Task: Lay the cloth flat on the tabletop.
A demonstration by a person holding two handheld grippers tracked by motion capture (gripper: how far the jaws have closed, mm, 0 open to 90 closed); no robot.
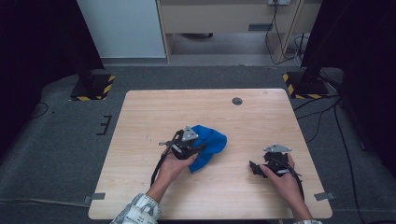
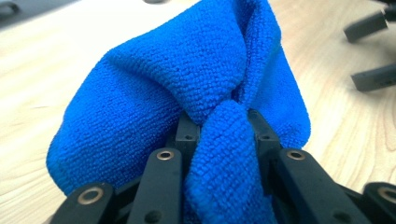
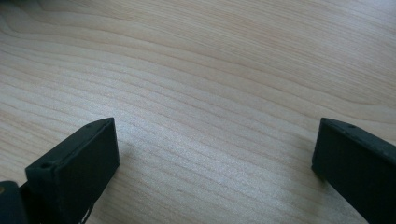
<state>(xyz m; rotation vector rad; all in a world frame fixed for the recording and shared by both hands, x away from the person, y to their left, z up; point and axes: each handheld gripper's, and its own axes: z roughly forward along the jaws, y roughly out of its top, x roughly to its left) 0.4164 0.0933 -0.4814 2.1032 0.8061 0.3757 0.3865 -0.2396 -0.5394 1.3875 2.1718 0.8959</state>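
Note:
A blue microfibre cloth point(image 1: 208, 144) lies bunched near the middle of the wooden table point(image 1: 154, 116). My left gripper point(image 1: 198, 148) is shut on a fold of it; in the left gripper view the cloth point(image 2: 187, 84) is pinched between the two black jaws and billows out beyond them. My right gripper point(image 1: 255, 168) rests low over the table at the right, apart from the cloth. In the right gripper view my right gripper point(image 3: 212, 154) stands open, with bare wood between its jaws.
A round grey cable grommet point(image 1: 237, 101) sits in the tabletop at the back right. Black-and-yellow striped stand bases point(image 1: 93, 87) flank the table on the floor. Tape tabs point(image 1: 325, 196) mark the near corners. The other gripper's fingers point(image 2: 373, 77) appear at the far right.

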